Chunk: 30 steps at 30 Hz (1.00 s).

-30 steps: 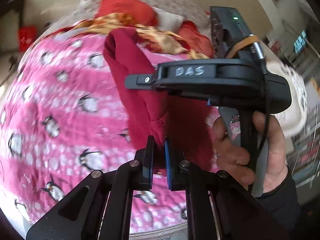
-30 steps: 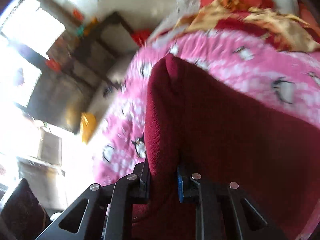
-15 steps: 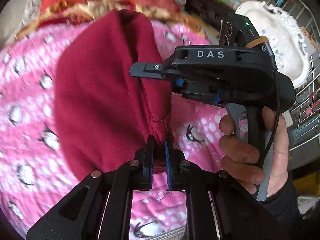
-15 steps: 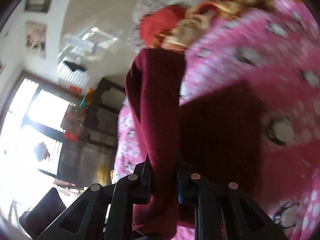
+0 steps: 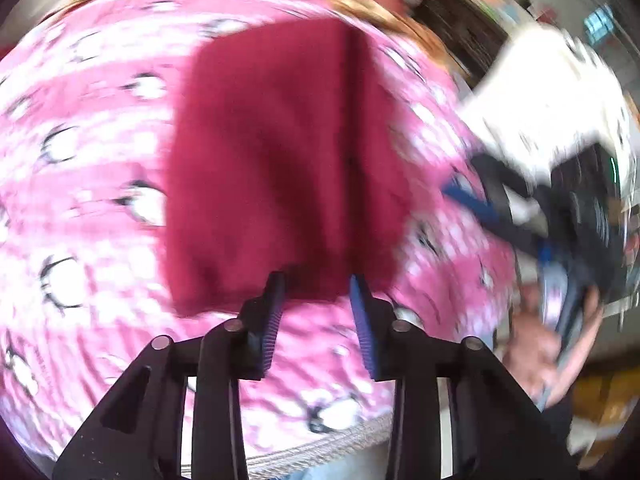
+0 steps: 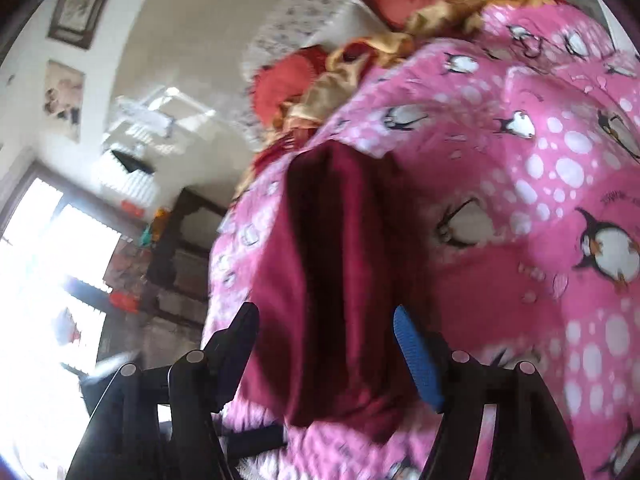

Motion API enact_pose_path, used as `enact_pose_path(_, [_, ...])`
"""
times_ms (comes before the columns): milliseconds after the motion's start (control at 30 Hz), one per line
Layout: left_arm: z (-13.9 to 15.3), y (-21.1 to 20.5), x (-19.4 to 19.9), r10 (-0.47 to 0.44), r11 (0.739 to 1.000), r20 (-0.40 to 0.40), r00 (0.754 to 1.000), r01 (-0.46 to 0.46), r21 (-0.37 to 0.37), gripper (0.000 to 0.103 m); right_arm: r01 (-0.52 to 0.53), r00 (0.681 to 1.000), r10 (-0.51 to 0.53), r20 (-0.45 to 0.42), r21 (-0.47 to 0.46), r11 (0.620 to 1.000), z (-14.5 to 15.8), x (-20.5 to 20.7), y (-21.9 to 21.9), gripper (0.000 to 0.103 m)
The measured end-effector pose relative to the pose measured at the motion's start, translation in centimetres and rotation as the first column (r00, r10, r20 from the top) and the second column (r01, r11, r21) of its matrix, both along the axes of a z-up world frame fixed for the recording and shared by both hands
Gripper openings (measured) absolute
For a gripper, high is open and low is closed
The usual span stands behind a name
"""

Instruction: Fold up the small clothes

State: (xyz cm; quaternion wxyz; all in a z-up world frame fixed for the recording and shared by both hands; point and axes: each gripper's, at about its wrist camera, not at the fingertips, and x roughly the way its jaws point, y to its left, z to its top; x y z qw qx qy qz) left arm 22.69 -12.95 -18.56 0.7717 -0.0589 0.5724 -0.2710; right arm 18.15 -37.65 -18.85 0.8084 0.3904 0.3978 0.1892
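Left wrist view — both the left hand-held gripper (image 5: 318, 312) and right hand-held gripper (image 6: 326, 354) spread wide, gripping nothing, so the maroon garment (image 5: 280, 160), lower centre of frame, could slump unfolded on the soft penguin blanket (image 5: 80, 160).

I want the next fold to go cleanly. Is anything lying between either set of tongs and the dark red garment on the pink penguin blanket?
Nothing visible does. The dark red garment lies directly ahead of the open left tongs, and between the fingers of the open right tongs. Only the penguin blanket surrounds it.

Both wrist cams close — shared red garment (image 5: 288, 160) (image 6: 332, 280)
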Motion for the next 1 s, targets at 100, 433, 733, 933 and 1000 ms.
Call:
enact_pose_path(100, [0.2,2.1,0.5,0.067,0.996,-0.059,0.996,-0.071,-0.063,0.032,-0.042,0.999,0.042,0.001,-0.003,0.999,0.3,-0.5,1.7,0.069])
enact_pose_path(433, [-1.2,-5.0,-0.6,-0.074,0.986,0.09,0.993,0.059,0.158,0.043,-0.117,0.99,0.12,-0.076,0.044,0.992,-1.4,8.7,3.4,0.068])
enact_pose_path(733, [-2.8,-7.1,-0.4,-0.093,0.974,0.103,0.99,0.069,0.217,0.005,-0.175,0.975,0.159,-0.159,-0.099,0.98,-0.7,18.3,3.4,0.009])
enact_pose_path(933, [-0.8,-10.2,-3.5,-0.246,0.968,0.116,0.962,0.236,0.089,0.005,-0.122,0.992,0.114,-0.046,-0.262,0.957,2.9,15.1,1.6,0.008])
enact_pose_path(1000, [-2.8,-11.5,-3.2,-0.259,0.962,0.082,0.962,0.249,0.116,0.005,-0.106,0.99,0.073,-0.122,-0.294,0.95,-0.3,15.5,0.0,0.008])
